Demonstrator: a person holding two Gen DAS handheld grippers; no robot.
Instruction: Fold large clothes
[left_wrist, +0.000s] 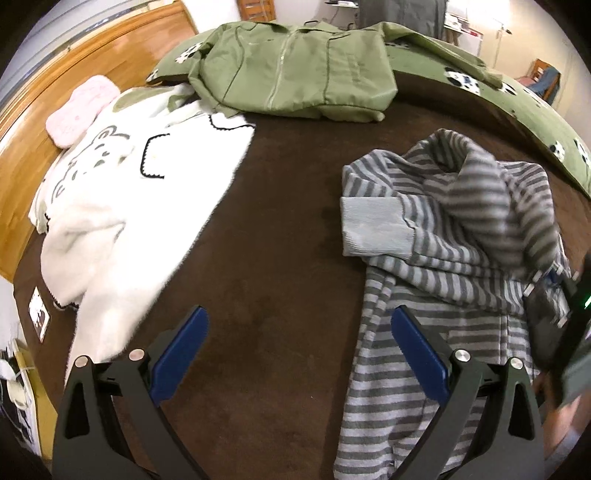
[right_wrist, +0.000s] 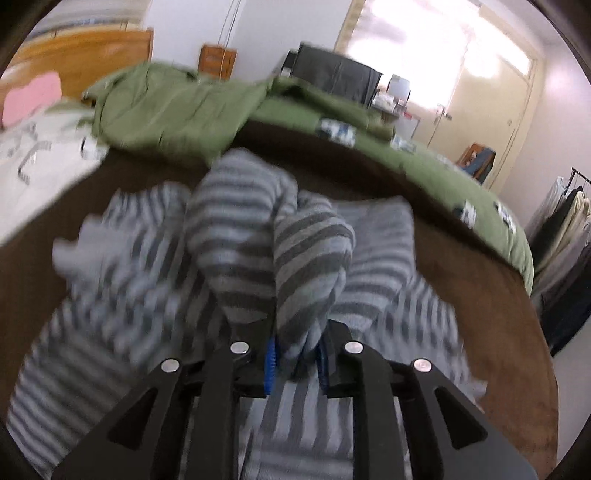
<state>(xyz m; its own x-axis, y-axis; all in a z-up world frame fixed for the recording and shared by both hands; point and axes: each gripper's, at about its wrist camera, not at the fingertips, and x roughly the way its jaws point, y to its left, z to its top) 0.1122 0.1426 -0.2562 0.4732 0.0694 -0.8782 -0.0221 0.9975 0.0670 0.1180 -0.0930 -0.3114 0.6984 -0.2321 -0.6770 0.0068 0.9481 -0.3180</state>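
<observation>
A grey striped sweater (left_wrist: 458, 236) lies rumpled on the brown blanket (left_wrist: 280, 229), right of centre in the left wrist view. My left gripper (left_wrist: 299, 332) is open and empty above the blanket, its right blue pad at the sweater's left edge. My right gripper (right_wrist: 295, 354) is shut on a bunched fold of the striped sweater (right_wrist: 310, 258) and holds it lifted above the rest of the garment. The right gripper also shows at the right edge of the left wrist view (left_wrist: 565, 314).
A white fluffy garment (left_wrist: 129, 199) lies at the left, and a green zip jacket (left_wrist: 291, 70) at the far side. A pink pillow (left_wrist: 81, 110) rests by the wooden headboard (left_wrist: 44, 96). A green patterned quilt (left_wrist: 517, 99) borders the right.
</observation>
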